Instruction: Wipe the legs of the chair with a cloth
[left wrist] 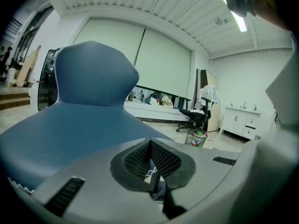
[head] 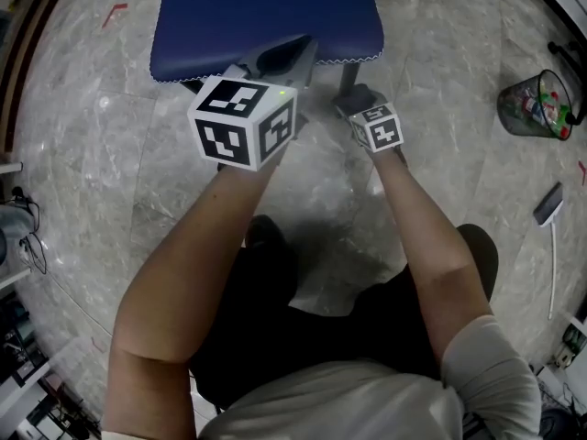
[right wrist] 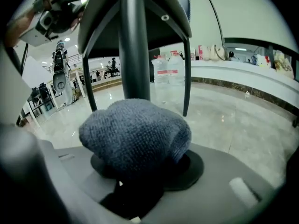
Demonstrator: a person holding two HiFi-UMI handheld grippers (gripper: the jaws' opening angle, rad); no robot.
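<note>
A chair with a blue padded seat (head: 266,12) stands in front of me on black metal legs. My left gripper (head: 284,58) rests at the seat's front edge, its jaws closed with nothing between them; in the left gripper view the seat (left wrist: 70,134) fills the left side. My right gripper (head: 353,99) is lower, beside the front right leg (head: 348,76), and is shut on a grey-blue cloth (right wrist: 135,134). In the right gripper view that leg (right wrist: 133,45) rises directly behind the bunched cloth, close to it; I cannot tell whether they touch. Two thinner legs (right wrist: 187,73) stand farther back.
A wire waste basket (head: 537,106) with rubbish sits on the marble floor at the right, with a long-handled brush (head: 550,204) nearer me. Large water bottles (right wrist: 168,71) stand behind the chair. An office chair (left wrist: 196,115) is far off. My own knees are just below the grippers.
</note>
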